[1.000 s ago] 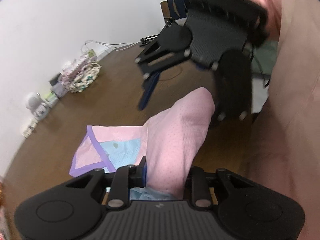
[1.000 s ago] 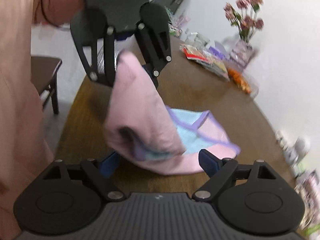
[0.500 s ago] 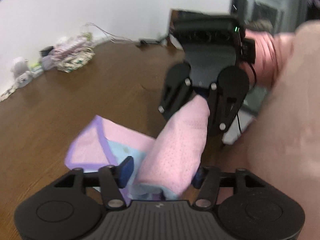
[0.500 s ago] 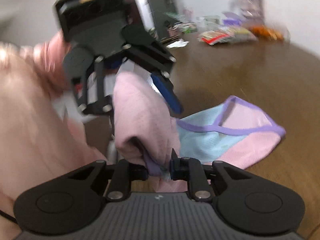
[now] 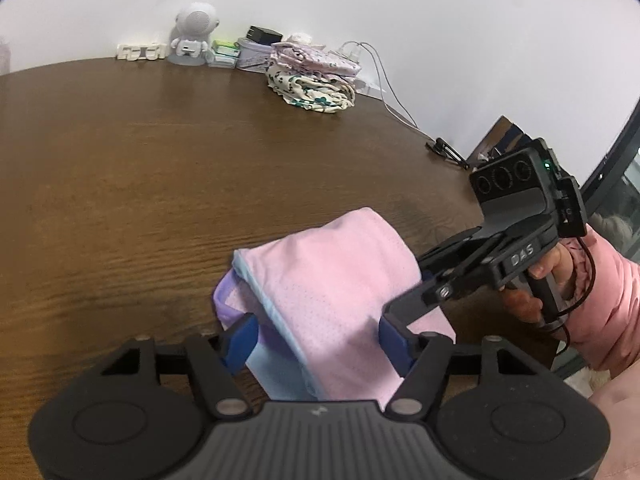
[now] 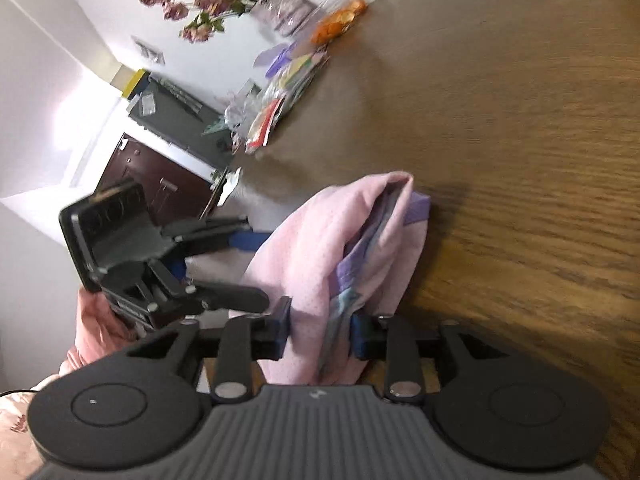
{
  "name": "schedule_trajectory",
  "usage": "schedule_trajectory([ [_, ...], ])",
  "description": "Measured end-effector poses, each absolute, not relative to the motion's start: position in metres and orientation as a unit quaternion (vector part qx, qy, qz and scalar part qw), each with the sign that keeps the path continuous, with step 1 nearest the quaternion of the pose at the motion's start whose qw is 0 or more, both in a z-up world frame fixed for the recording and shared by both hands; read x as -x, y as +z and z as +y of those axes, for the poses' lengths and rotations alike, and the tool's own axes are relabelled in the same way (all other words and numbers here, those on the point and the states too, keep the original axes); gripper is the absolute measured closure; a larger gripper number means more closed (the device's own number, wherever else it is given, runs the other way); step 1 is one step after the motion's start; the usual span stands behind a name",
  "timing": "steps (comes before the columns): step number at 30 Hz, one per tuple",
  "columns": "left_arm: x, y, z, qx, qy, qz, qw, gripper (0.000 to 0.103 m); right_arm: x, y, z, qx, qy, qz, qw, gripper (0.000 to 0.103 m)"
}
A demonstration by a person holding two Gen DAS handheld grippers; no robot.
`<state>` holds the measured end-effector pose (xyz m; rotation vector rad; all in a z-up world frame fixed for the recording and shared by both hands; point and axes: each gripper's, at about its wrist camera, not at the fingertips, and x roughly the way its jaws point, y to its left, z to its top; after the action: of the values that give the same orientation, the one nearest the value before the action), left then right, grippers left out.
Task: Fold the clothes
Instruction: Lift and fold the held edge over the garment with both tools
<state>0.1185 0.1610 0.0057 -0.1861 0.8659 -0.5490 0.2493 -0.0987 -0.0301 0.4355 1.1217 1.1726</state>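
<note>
Pink garment (image 5: 340,280) with light-blue and purple trim lies bunched near the front edge of the brown wooden worktop (image 5: 160,168). Left gripper (image 5: 324,338) has its jaws apart, the blue pads on either side of the cloth without pinching it. Right gripper (image 6: 320,330), reaching in from the right in the left wrist view, has its jaws clamped on a thick fold of the fabric. A folded floral pile (image 5: 312,80) sits by the far wall.

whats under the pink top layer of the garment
Under the pink garment's top layer, purple trim and light blue fabric peek out; the rest is covered.
</note>
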Motion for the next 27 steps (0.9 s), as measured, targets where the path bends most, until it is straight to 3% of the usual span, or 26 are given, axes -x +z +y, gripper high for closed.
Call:
schedule_trajectory([
  [4,-0.112,0.001,0.163,0.109,-0.26,0.387,0.878,0.059,-0.26,-0.032,-0.096,-0.217,0.509,0.488,0.675,0.065],
  [5,-0.111,0.0,0.162,0.111,-0.258,0.377,0.882,0.069,-0.259,-0.031,-0.095,-0.219,0.508,0.483,0.679,0.066],
  [6,-0.11,-0.002,0.161,0.113,-0.256,0.368,0.887,0.078,-0.26,-0.03,-0.092,-0.219,0.509,0.476,0.683,0.07],
  [8,-0.101,-0.001,0.16,0.112,-0.25,0.343,0.899,0.084,-0.26,-0.027,-0.086,-0.218,0.512,0.462,0.691,0.08],
  [16,-0.041,0.014,0.14,0.025,-0.171,0.218,0.96,0.086,-0.252,-0.008,-0.066,-0.187,0.578,0.402,0.685,0.083],
  [19,-0.041,0.004,0.136,0.03,-0.151,0.244,0.958,0.077,-0.26,-0.018,-0.056,-0.173,0.553,0.439,0.687,0.083],
  [21,-0.044,-0.003,0.138,0.042,-0.149,0.257,0.954,0.058,-0.262,-0.025,-0.057,-0.176,0.537,0.455,0.688,0.083],
  [25,-0.044,0.003,0.149,0.073,-0.145,0.255,0.953,0.036,-0.258,-0.029,-0.061,-0.182,0.526,0.461,0.692,0.078],
  [27,-0.042,0.01,0.156,0.084,-0.135,0.243,0.957,0.031,-0.256,-0.029,-0.064,-0.183,0.519,0.464,0.695,0.054],
])
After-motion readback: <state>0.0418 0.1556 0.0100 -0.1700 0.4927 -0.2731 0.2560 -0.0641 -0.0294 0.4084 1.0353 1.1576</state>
